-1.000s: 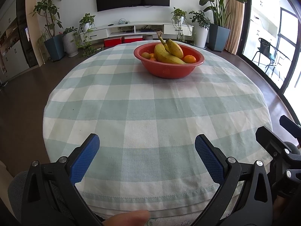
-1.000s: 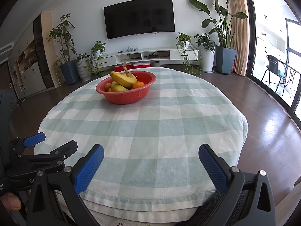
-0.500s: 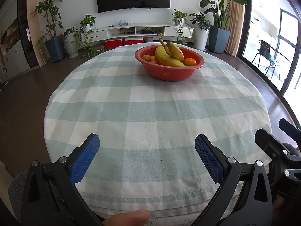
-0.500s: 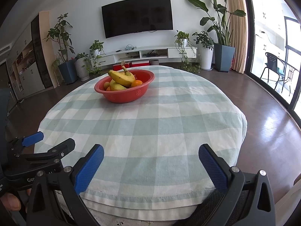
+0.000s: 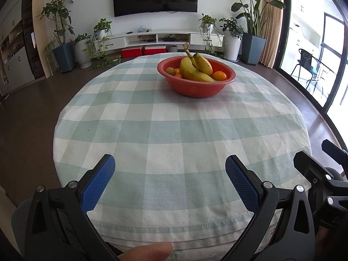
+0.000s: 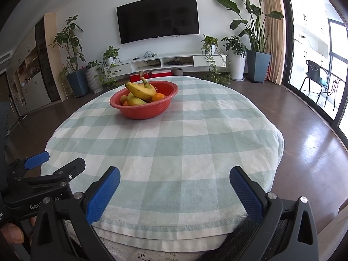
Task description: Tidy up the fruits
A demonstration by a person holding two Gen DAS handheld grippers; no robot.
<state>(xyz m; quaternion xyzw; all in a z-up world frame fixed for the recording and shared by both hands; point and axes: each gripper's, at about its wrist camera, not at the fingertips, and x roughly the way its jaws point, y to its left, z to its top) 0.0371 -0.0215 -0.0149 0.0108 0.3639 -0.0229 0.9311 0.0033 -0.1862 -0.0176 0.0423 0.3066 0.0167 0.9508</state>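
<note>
Two grippers hover at the near edge of a round table (image 5: 139,130), side by side, both empty. Table wears a green-and-white checked cloth (image 6: 195,148), hem hanging over the near rim.

Left gripper (image 5: 169,169): jaws wide, blue pads (image 5: 97,184) well apart, only cloth between them. A fingertip (image 5: 150,251) shows at the bottom edge of its view. Right gripper (image 6: 174,182): jaws wide as well, pads over the cloth edge. From the right view the left gripper sits just beside it, low left.

Red bowl (image 5: 196,84) stands on the far half of the table, well apart from both grippers. In it, two bananas (image 5: 195,70) joined at the stem, stem pointing up, lying across the top. An orange (image 5: 219,75) rests against the bowl's right wall; a second one and a small greenish fruit (image 5: 170,71) lie at the left, partly hidden by the bananas.
</note>
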